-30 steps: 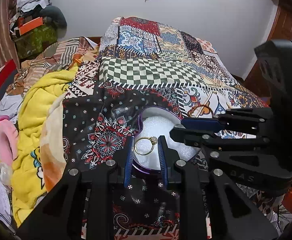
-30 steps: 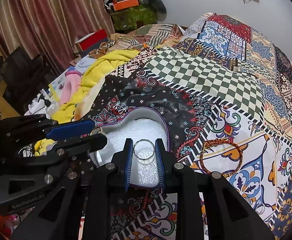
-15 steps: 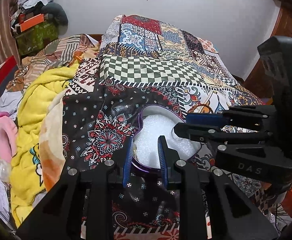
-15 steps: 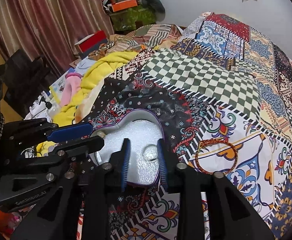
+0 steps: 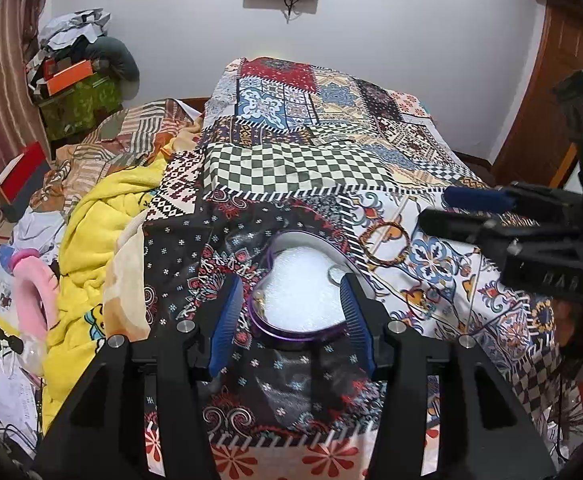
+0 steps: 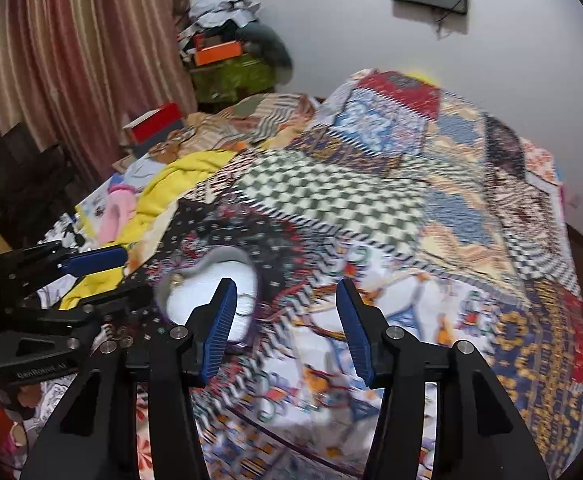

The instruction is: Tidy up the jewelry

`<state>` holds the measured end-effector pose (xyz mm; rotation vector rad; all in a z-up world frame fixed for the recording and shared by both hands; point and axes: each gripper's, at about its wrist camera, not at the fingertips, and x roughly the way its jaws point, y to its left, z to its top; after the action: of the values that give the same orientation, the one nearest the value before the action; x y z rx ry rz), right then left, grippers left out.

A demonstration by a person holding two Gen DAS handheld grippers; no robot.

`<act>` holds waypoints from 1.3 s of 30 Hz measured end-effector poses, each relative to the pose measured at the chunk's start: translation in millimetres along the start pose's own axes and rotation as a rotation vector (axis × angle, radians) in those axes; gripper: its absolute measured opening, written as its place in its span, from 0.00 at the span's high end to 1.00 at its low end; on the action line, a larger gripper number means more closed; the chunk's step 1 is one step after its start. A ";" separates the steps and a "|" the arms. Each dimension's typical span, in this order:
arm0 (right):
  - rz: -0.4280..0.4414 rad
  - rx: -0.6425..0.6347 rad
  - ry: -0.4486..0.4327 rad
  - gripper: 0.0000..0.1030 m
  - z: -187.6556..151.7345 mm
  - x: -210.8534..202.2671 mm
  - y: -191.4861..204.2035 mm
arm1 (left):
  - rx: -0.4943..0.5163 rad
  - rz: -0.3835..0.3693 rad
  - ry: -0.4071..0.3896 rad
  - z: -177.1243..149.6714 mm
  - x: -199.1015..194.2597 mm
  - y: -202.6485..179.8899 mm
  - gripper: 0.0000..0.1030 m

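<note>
Now heart-shaped box (image 5: 291, 304) sits between left tongs (image 5: 289, 320).

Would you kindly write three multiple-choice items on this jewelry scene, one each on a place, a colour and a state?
1. Where does the bangle lie?
A. On the bedspread, right of the heart-shaped box
B. Inside the box
C. On the yellow blanket

2. What colour is the rim of the heart-shaped box?
A. Green
B. Purple
C. Orange

3. How do the left tongs stand?
A. Shut on a ring
B. Shut and empty
C. Open, holding nothing

Answers:
1. A, it rests on the bedspread outside the box's rim.
2. B, a purple band edges the white lining.
3. C, a wide gap separates the blue pads, with only the box beyond.
</note>
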<state>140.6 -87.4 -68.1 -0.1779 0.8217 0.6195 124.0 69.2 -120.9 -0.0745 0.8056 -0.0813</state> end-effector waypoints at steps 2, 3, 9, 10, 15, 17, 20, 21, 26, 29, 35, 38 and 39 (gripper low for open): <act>-0.027 0.008 -0.008 0.54 -3.1 -7.9 -7.7 | 0.009 0.000 0.004 -1.6 -1.3 -5.3 0.51; -0.043 0.012 -0.013 0.54 -5.4 -12.7 -12.4 | 0.011 -0.002 0.006 -2.3 -1.6 -7.5 0.51; -0.119 0.040 -0.012 0.53 -21.0 -30.9 -37.0 | 0.024 -0.028 0.022 -2.2 0.4 -25.8 0.51; -0.131 0.047 -0.008 0.53 -24.4 -32.9 -41.2 | 0.029 -0.035 0.026 -1.8 1.2 -30.0 0.51; -0.167 0.079 0.009 0.53 -40.8 -41.8 -59.4 | 0.057 -0.075 0.047 -2.0 7.2 -51.1 0.51; -0.178 0.088 0.018 0.53 -47.1 -43.9 -65.1 | 0.072 -0.093 0.057 -3.1 10.0 -61.4 0.51; -0.184 0.104 0.037 0.53 -58.0 -45.4 -71.5 | 0.096 -0.123 0.081 -6.4 17.4 -76.5 0.51; -0.184 0.107 0.042 0.53 -61.4 -45.5 -72.9 | 0.101 -0.131 0.088 -7.5 19.8 -79.7 0.51; -0.167 0.125 0.080 0.53 -75.7 -37.5 -75.9 | 0.123 -0.169 0.137 -15.6 35.8 -96.9 0.51; -0.143 0.132 0.103 0.53 -82.6 -29.2 -74.0 | 0.131 -0.187 0.166 -22.1 46.0 -104.2 0.51; -0.084 0.126 0.166 0.53 -94.5 -4.7 -60.4 | 0.116 -0.199 0.199 -31.7 56.2 -104.4 0.59; -0.060 0.108 0.186 0.53 -96.3 8.4 -52.5 | 0.095 -0.203 0.215 -35.3 61.3 -99.6 0.67; -0.054 0.104 0.192 0.53 -96.2 11.5 -51.9 | 0.089 -0.203 0.220 -36.3 62.2 -98.2 0.70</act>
<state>116.0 -160.9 -146.1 -0.1657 1.0292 0.5120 136.4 -36.1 -181.0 -0.0636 1.0115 -0.3219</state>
